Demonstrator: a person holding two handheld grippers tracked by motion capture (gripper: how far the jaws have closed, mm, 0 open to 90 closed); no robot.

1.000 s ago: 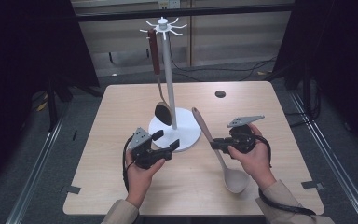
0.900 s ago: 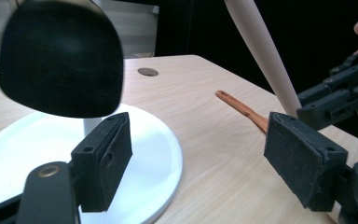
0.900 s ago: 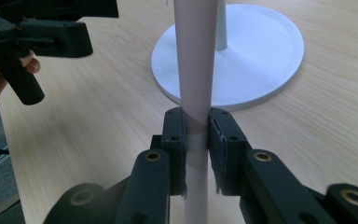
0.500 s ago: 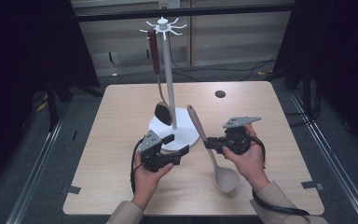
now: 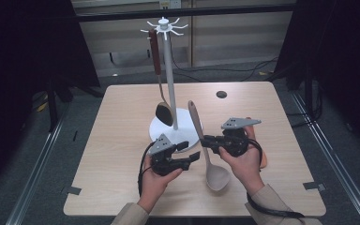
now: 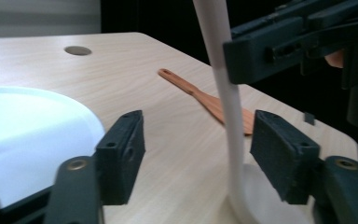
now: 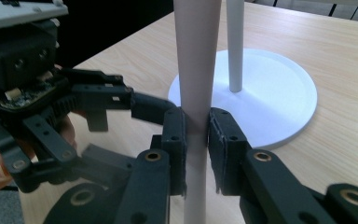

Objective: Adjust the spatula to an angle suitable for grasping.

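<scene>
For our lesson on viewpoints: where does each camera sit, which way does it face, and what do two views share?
High view: above the table, looking down; both hands, right gripper holding the pale spoon.
Left gripper view: on the left gripper, facing its closing jaws around the spoon handle.
Right gripper view: along its shut jaws.
Shared: spoon, white stand base.

From the high view we look forward and down on the whole table [image 5: 122,140] from well above. In the left gripper view we sit low and close, facing across the tabletop past the spoon [image 6: 223,93]. The right gripper view, equally close, faces the stand [image 7: 279,93]; all three views share spoon and stand base.
</scene>
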